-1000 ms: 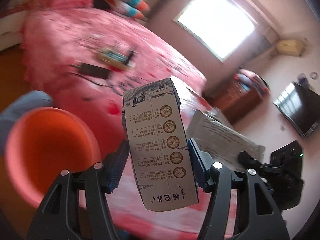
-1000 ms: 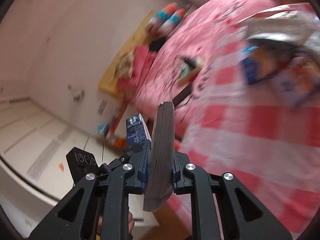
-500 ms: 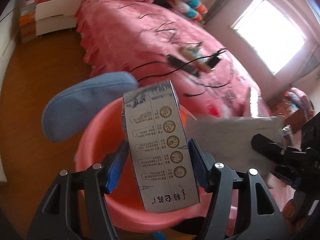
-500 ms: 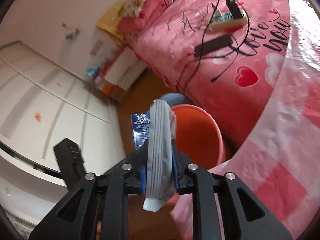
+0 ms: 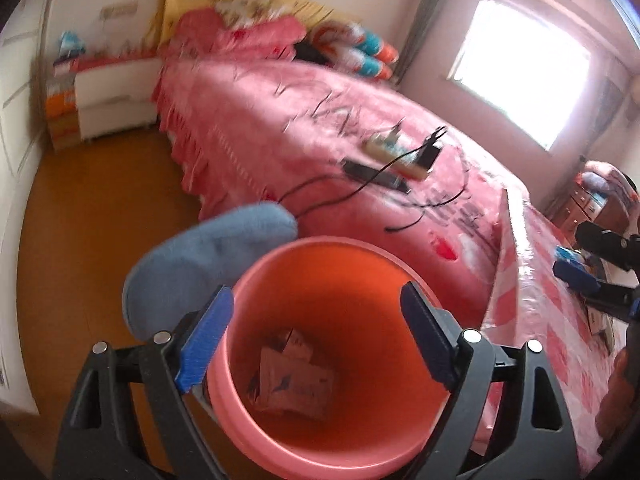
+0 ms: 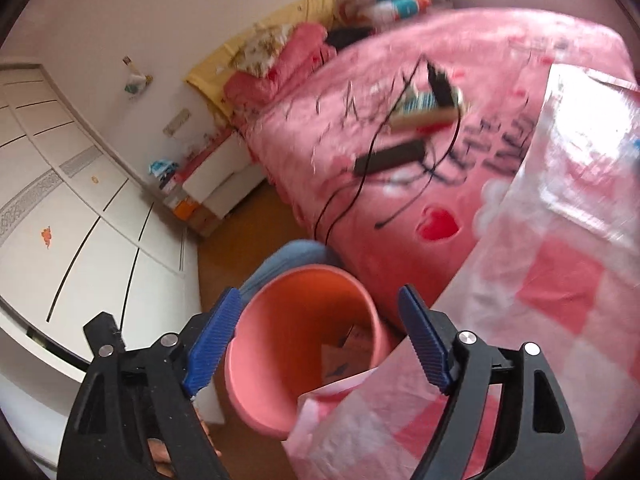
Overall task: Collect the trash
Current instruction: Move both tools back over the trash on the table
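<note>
An orange-pink bin (image 5: 320, 264) stands on the wooden floor beside the bed. A carton and other trash (image 5: 294, 380) lie at its bottom. My left gripper (image 5: 316, 336) hangs over the bin's mouth, jaws opening wide with nothing between them. In the right wrist view the same bin (image 6: 288, 300) sits below my right gripper (image 6: 320, 340), whose jaws are also opening and hold nothing; the dropped trash (image 6: 340, 356) shows inside. The right gripper's blue pads (image 5: 576, 276) appear at the right edge of the left wrist view.
A pink bed (image 5: 320, 120) carries a power strip, a black adapter (image 6: 392, 158) and cables. A blue cushion (image 5: 208, 248) lies behind the bin. A pink checkered plastic cloth (image 6: 540, 280) covers a surface right of the bin. White cabinets (image 6: 80, 216) line the left wall.
Both grippers swung over the bin and opened. The carton left my left gripper and the flat grey packet left my right gripper; both now lie in the bin.
</note>
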Demonstrator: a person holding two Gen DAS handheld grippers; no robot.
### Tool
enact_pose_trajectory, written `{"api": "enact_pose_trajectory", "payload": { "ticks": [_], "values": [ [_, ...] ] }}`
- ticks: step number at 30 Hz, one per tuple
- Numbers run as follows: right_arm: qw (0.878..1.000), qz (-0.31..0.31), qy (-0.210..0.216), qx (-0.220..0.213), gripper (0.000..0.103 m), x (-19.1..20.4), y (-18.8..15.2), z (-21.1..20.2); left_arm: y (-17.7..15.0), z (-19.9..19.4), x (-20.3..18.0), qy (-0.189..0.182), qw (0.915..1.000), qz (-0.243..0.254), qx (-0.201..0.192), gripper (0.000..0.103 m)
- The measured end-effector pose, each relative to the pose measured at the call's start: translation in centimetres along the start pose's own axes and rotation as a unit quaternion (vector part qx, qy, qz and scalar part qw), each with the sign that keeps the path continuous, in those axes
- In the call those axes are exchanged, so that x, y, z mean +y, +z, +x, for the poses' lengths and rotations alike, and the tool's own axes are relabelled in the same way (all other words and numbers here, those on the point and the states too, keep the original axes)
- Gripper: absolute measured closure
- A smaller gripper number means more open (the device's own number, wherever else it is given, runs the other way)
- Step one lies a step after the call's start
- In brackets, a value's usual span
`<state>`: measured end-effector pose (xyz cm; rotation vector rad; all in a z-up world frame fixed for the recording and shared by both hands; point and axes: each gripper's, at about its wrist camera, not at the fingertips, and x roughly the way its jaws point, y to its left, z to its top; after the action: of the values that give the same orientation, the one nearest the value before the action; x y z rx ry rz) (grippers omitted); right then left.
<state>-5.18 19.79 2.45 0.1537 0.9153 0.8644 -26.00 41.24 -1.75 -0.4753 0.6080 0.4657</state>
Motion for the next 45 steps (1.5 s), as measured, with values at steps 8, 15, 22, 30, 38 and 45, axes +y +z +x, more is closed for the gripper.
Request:
{"api": "enact_pose_trajectory", "payload": {
  "ticks": [8,15,22,30,38,45],
  "values": [
    [0.998,-0.016,-0.015,-0.066,0.009,-1.7,-1.0,-5.1,1.3,-2.5,-4.8,0.033,0.9962,0.080,-0.012,0.017],
    [0.991,-0.002,-0.025,-0.128,0.007,-4.5,-1.8,-10.1,1.9,-3.1,-8.8,0.005,0.9951,0.098,0.009,0.017],
    [0.988,0.010,-0.022,-0.151,0.005,-7.4,-2.9,-13.7,1.1,-3.2,-13.3,-0.009,0.9915,0.129,0.015,0.017],
    [0.985,0.032,-0.042,-0.164,0.005,-10.4,-3.7,-16.9,0.5,-2.8,-18.8,-0.032,0.9866,0.158,0.029,0.017],
    [0.977,0.067,-0.080,-0.183,0.005,-14.3,-4.1,-20.5,0.4,-2.2,-24.4,-0.043,0.9812,0.186,0.032,0.017],
    [0.961,0.097,-0.160,-0.202,0.005,-18.1,-4.4,-24.1,1.8,-1.0,-31.8,-0.075,0.9728,0.217,0.033,0.017]
  ]
}}
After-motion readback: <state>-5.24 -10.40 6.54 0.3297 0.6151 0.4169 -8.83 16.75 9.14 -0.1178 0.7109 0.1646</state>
